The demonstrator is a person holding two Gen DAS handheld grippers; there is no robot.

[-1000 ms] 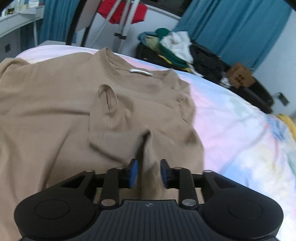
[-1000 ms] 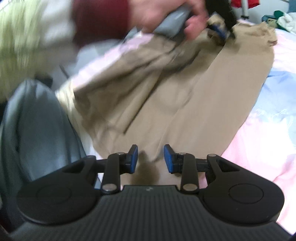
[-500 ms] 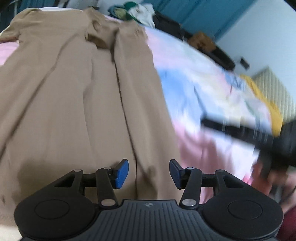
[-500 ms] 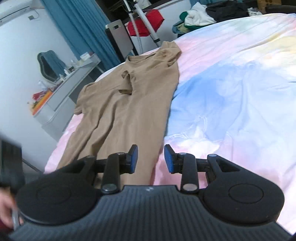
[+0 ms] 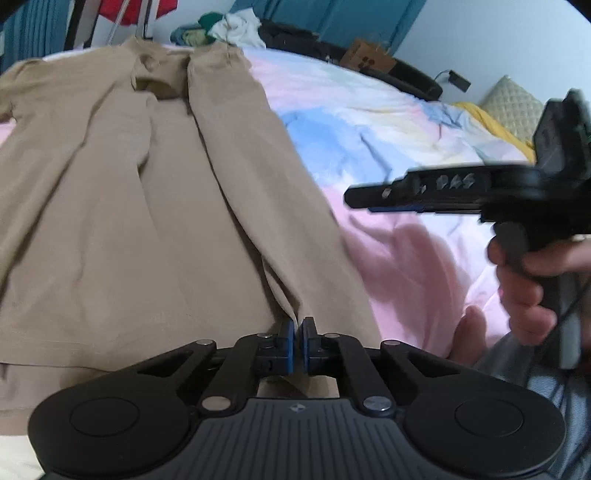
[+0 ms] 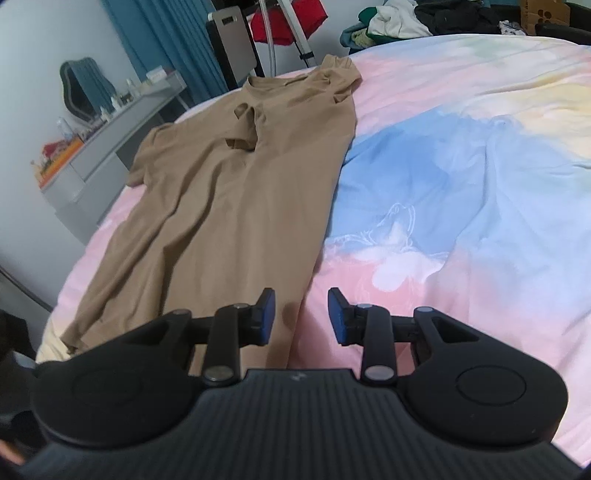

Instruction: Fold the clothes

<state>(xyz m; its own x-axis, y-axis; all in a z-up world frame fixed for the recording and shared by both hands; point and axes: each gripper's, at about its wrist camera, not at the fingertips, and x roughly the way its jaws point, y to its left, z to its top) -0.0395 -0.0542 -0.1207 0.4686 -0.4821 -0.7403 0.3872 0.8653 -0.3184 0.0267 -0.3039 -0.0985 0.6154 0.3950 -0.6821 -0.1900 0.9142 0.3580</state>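
A tan T-shirt (image 5: 155, 206) lies flat on the pastel bedspread (image 5: 369, 125), collar far away, its right side and sleeve folded in over the body. My left gripper (image 5: 297, 343) is shut at the near hem, with the folded edge of the shirt running in between its blue pads. In the left wrist view my right gripper (image 5: 351, 197) hangs blurred over the bed to the right, held by a hand (image 5: 528, 280). In the right wrist view the right gripper (image 6: 301, 317) stands open, just above the T-shirt's (image 6: 229, 192) near right corner, nothing between its fingers.
A heap of clothes (image 5: 225, 31) and a cardboard box (image 5: 369, 59) sit beyond the far edge of the bed. A grey desk (image 6: 110, 140) with small items and a chair (image 6: 232, 40) stand to the left. A yellow pillow (image 5: 517, 107) lies at the right.
My left gripper came back from the folded sleeve to the near hem and went from open to shut on the fold's edge. The right gripper stayed open and settled near the hem corner.
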